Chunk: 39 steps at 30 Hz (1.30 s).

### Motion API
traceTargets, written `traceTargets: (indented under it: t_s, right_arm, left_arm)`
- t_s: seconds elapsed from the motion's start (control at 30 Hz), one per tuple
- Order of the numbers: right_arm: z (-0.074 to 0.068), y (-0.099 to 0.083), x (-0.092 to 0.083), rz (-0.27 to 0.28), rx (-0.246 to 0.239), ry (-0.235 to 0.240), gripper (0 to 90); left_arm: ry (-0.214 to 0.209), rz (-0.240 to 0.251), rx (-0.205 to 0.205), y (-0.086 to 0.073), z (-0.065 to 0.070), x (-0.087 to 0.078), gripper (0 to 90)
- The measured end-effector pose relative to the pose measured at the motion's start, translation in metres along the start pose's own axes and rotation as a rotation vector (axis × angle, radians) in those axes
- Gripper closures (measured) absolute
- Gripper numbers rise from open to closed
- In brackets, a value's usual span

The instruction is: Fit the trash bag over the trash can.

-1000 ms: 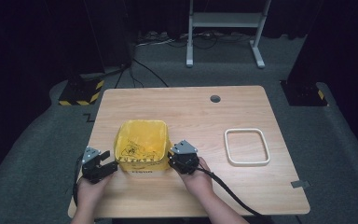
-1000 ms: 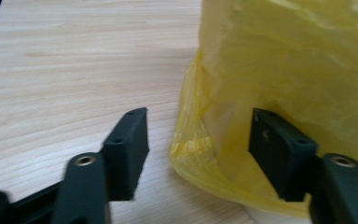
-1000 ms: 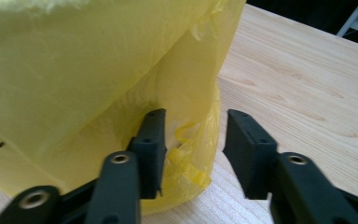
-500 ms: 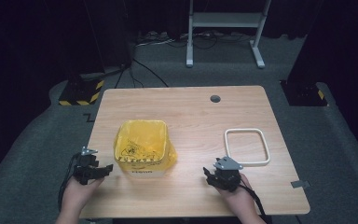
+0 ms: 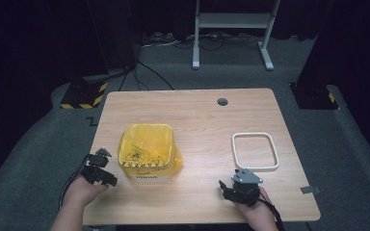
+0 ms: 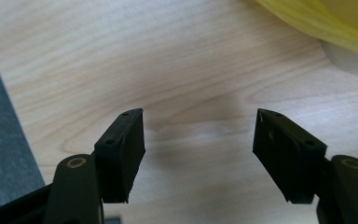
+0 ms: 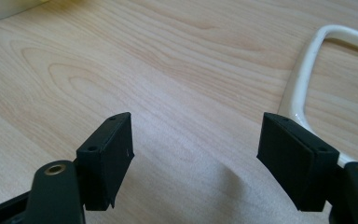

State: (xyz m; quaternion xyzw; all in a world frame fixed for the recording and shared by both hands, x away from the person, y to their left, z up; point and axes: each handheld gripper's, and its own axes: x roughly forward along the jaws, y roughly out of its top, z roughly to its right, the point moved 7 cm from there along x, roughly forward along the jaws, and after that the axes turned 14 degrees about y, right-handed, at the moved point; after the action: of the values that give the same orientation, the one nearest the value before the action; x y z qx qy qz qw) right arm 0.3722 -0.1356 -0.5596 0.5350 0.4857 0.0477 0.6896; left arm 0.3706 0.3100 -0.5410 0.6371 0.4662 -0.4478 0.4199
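Two claws are hovering nearest over the worktop [image 5: 202, 120], the left claw [image 5: 107, 178] gaping wide and empty, the right claw [image 5: 227, 188] having just been opening, nothing between its jaws. Farther off, one yellow-bag-lined bin [image 5: 147, 153] is standing front left beside the left claw, its liner crinkled with black print, and one white rectangular frame [image 5: 255, 151] is lying flat at right.

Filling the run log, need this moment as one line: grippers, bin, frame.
left gripper: open, empty, beside yellow-bagged bin | right gripper: just been opening, empty, near white frame | frame: flat on table, off bin
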Motion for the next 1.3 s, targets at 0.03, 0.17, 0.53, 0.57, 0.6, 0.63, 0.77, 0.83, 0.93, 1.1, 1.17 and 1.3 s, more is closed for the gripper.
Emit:
traceTargets:
  t_s: [0.03, 0.17, 0.53, 0.57, 0.6, 0.63, 0.77, 0.83, 0.93, 1.1, 1.17, 1.3]
  right_arm:
    - [-0.001, -0.001, 0.000, -0.004, 0.004, 0.002, 25.8]
    - [-0.001, -0.005, 0.001, -0.015, 0.018, 0.012, 25.6]
    - [0.003, -0.009, 0.002, -0.025, 0.034, 0.039, 25.8]
    - [0.004, -0.009, 0.002, -0.026, 0.037, 0.040, 25.8]
    - [0.004, -0.010, 0.002, -0.027, 0.040, 0.042, 25.8]
    - [0.004, -0.010, 0.002, -0.030, 0.046, 0.042, 25.8]
    - [0.007, -0.011, 0.003, -0.044, 0.065, 0.040, 25.8]
    - [0.008, -0.011, 0.004, -0.050, 0.078, 0.040, 25.5]
    - [0.009, -0.011, 0.005, -0.052, 0.089, 0.041, 25.5]
    - [0.009, -0.011, 0.005, -0.054, 0.101, 0.047, 25.5]
    - [0.009, -0.011, 0.005, -0.054, 0.100, 0.047, 25.5]
    - [0.009, -0.011, 0.005, -0.054, 0.101, 0.046, 25.7]
  left_arm:
    - [-0.006, -0.028, 0.008, -0.001, 0.001, 0.000, 33.5]
    - [-0.013, -0.086, 0.007, -0.001, 0.003, -0.005, 33.6]
    - [-0.050, -0.140, -0.015, -0.004, -0.002, -0.044, 39.3]
    - [-0.049, -0.132, -0.017, -0.002, -0.002, -0.048, 40.4]
    - [-0.049, -0.124, -0.019, -0.001, -0.003, -0.054, 41.3]
    - [-0.043, -0.123, -0.015, 0.000, -0.004, -0.058, 41.7]
    - [-0.030, -0.094, -0.029, 0.009, -0.006, -0.076, 42.0]
    - [-0.017, -0.078, -0.026, 0.013, -0.008, -0.086, 43.1]
    - [-0.024, -0.064, -0.034, 0.018, -0.009, -0.100, 48.2]
    - [-0.013, -0.043, -0.038, 0.028, -0.007, -0.120, 50.1]
    - [-0.002, -0.037, -0.044, 0.032, -0.005, -0.127, 50.0]
    - [0.002, -0.016, -0.039, 0.041, 0.001, -0.139, 49.3]
